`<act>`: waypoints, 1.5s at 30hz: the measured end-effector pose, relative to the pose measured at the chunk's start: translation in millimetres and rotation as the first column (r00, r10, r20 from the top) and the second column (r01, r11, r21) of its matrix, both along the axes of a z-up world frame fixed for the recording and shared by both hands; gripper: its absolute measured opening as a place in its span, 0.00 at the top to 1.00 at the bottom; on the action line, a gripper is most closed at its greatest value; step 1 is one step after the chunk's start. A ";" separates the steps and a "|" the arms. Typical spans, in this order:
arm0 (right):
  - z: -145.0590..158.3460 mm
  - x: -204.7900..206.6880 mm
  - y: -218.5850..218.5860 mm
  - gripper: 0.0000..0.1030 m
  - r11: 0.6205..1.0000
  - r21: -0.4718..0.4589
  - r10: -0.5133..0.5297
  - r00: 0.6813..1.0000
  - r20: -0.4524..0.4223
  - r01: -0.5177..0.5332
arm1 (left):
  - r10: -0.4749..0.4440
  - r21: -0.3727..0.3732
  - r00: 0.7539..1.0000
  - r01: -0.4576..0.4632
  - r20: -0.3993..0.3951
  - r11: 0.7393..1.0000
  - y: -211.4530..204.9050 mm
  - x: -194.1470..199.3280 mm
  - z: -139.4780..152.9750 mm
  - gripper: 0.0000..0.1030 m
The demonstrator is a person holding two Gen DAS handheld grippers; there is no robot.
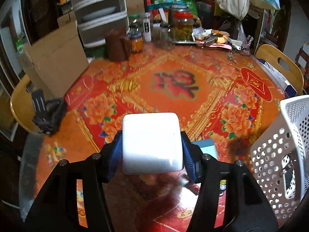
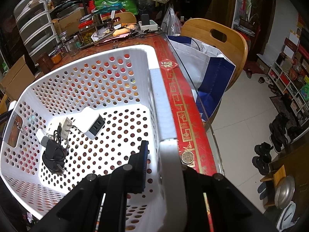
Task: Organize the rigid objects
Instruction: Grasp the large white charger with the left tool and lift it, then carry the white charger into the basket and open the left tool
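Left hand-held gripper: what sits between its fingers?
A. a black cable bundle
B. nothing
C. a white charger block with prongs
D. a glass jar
C: the left hand-held gripper has its blue pads against both sides of the white charger block, prongs pointing away.

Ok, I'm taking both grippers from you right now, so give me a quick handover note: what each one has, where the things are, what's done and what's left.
Left gripper: shut on the white power adapter, held above the table, prongs pointing away.
Right gripper: shut on the white basket rim, steadying it.
Done: white USB charger, black adapter and a small white plug lie in the basket.
Left: put the held adapter in the basket. A teal box and a black object remain on the table.
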State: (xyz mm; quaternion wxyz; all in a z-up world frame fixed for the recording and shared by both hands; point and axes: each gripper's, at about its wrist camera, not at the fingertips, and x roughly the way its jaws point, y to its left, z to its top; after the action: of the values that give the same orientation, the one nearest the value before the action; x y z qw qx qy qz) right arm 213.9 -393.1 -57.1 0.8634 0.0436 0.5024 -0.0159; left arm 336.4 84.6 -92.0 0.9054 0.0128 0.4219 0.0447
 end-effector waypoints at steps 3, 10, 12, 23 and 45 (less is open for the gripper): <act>0.1 -0.1 0.2 0.87 1.000 0.003 0.004 1.000 0.003 -0.004 | 0.004 0.031 1.000 -0.004 0.024 0.999 -9.9 -4.2 15.2 0.48; 0.8 -0.5 1.0 0.87 1.000 0.003 0.015 1.000 0.006 -0.015 | -0.009 0.054 0.999 0.007 0.049 0.999 -30.9 -13.0 36.9 0.48; 0.8 -0.5 1.1 0.87 1.000 0.006 0.017 1.000 0.009 -0.017 | -0.020 0.056 0.998 0.017 0.056 0.998 -38.6 -15.8 42.6 0.48; 1.1 -0.5 1.0 0.87 1.000 0.012 0.026 1.000 0.013 -0.027 | -0.089 0.074 0.993 0.083 0.084 0.994 -86.3 -29.2 71.3 0.48; 1.1 -0.3 2.1 0.86 1.000 0.013 0.027 1.000 0.014 -0.027 | -0.349 0.088 0.936 0.352 -0.049 0.932 -208.7 -37.8 75.6 0.48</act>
State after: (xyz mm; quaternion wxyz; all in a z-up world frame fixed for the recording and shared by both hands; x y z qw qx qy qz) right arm 213.6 -391.1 -56.1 0.8665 0.0424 0.4973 -0.0006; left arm 298.6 -124.1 -16.4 0.8903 0.1317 0.4248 -0.0975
